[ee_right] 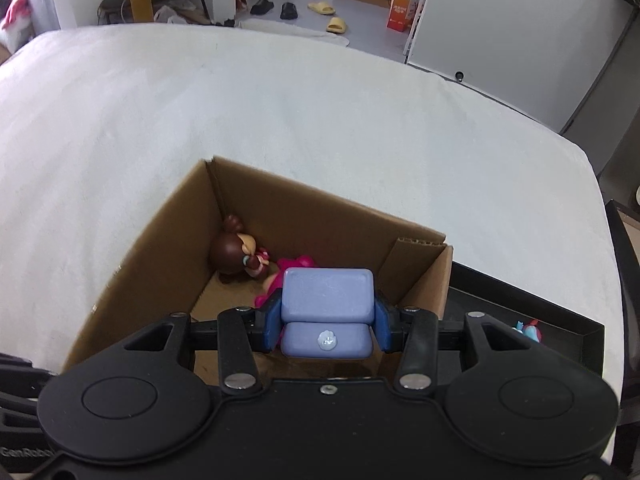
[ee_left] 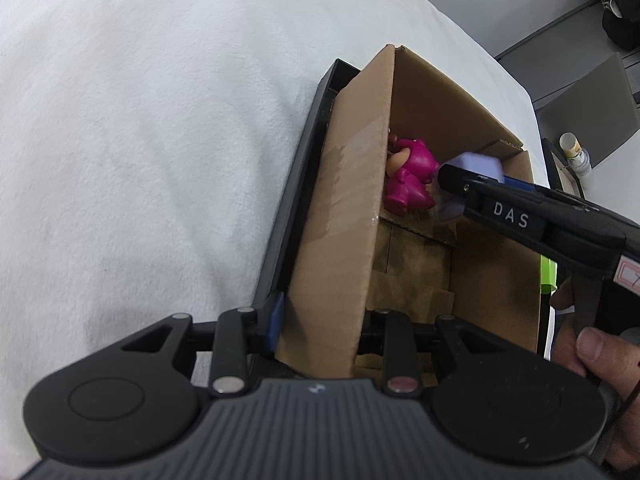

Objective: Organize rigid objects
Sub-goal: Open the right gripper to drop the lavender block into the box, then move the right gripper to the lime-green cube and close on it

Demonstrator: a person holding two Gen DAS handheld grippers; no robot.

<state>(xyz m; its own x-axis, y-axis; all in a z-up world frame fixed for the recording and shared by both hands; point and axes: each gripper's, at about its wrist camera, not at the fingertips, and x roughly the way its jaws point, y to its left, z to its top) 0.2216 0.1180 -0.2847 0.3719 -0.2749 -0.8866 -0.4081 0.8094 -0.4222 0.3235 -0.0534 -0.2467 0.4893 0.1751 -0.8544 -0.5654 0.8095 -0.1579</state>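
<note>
This looks like a home, probably a bedroom: a wide bed (ee_right: 320,120) under a white sheet fills both views, and beyond it slippers (ee_right: 336,24) and black shoes (ee_right: 262,7) lie scattered on a grey floor (ee_right: 360,4).

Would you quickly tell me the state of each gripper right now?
Left gripper: shut on the cardboard box wall.
Right gripper: shut on a lavender block toy, over the box.
</note>
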